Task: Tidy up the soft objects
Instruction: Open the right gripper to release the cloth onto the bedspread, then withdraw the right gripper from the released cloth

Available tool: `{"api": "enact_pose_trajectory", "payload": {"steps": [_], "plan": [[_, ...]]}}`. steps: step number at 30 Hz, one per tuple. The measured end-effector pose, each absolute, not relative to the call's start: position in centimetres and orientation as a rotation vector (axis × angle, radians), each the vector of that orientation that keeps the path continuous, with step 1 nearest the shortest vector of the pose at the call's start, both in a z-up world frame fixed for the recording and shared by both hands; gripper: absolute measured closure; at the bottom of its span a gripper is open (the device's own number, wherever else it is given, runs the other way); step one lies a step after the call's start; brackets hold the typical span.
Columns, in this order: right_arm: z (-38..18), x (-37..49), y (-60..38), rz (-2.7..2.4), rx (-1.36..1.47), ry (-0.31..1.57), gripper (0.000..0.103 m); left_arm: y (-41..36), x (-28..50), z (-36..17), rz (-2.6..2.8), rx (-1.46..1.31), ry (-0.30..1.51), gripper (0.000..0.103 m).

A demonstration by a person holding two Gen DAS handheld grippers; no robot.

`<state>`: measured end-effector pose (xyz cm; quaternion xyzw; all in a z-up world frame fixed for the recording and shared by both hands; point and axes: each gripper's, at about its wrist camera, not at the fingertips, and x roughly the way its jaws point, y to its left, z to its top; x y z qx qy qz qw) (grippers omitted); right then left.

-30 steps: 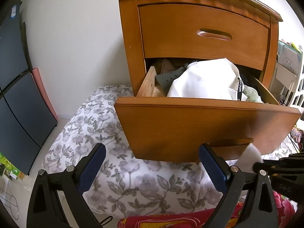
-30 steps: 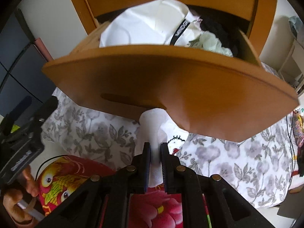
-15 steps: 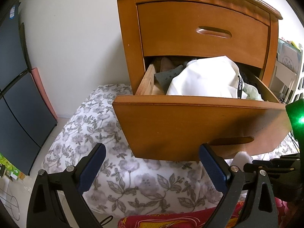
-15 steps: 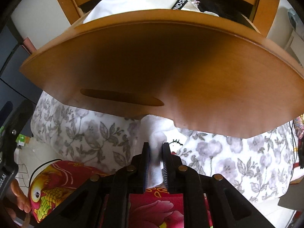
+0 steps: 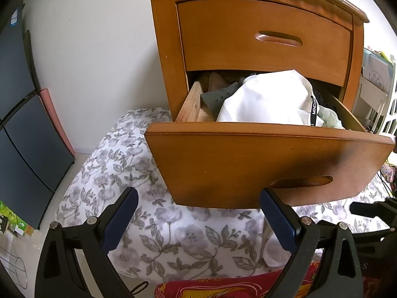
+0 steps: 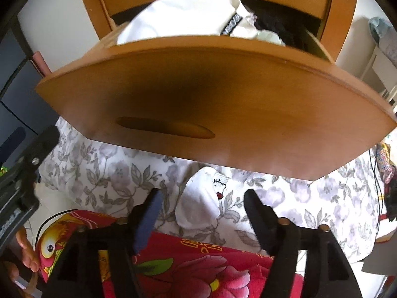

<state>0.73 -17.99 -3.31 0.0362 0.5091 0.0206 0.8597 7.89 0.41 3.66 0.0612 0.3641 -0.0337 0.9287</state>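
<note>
A second ago the right gripper [image 6: 202,200] was pinched on the white sock [image 6: 202,198]; now its jaws are opening and the sock has dropped onto the floral cloth [image 6: 104,173], below the front panel of the open drawer [image 6: 211,94]. The sock lies between the 2 spread fingers, but the pads do not press it. The left gripper [image 5: 198,219] has not moved: its jaws stand wide open with nothing between them, also below the drawer front and to the left of the sock [image 5: 274,250].

The sock is soft and light, I judge. It will fold and hang when lifted and will not slip much on the ribbed pads. A good place to take hold is the bunched middle, or the cuff end near the small embroidered figure, so that both layers are caught together. It is not fragile, but a thin pinch may take only 1 layer.

Inside the drawer a white garment [image 5: 268,99] carries a black strap [image 5: 314,109] with white letters that begin "MINDG"; the rest is hidden. In front of the sock, on the side away from the drawer, a red flowered cloth [image 6: 198,268] bears yellow characters that I cannot read
</note>
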Motion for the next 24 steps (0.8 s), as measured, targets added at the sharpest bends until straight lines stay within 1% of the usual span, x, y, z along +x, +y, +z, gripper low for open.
{"api": "enact_pose_trajectory", "payload": {"steps": [1, 3, 4, 5, 6, 19, 24], "plan": [[-3.2, 0.5, -18.0, 0.031, 0.076, 1.057, 0.02, 0.4, 7.9, 3.6, -0.07, 0.125, 0.747, 0.005], [-2.9, 0.2, -18.2, 0.013, 0.089, 1.044, 0.011, 0.4, 7.9, 3.6, -0.07, 0.125, 0.746, 0.005], [-2.7, 0.0, -18.3, 0.005, 0.091, 1.033, 0.009, 0.4, 7.9, 3.6, -0.069, 0.127, 0.746, 0.005], [-2.5, -0.1, -18.4, -0.004, 0.091, 1.019, 0.001, 0.4, 7.9, 3.6, -0.069, 0.129, 0.746, 0.005], [-2.4, -0.2, -18.4, -0.011, 0.091, 1.004, 0.0, 0.3, 7.9, 3.6, -0.069, 0.132, 0.747, 0.005], [-2.3, -0.7, -18.9, -0.05, 0.113, 0.967, 0.0, 0.0, 8.0, 3.6, -0.066, 0.148, 0.757, 0.005], [-2.1, -0.9, -19.7, -0.062, 0.152, 0.949, 0.0, 0.5, 8.1, 4.0, -0.099, 0.11, 0.76, 0.005]]}}
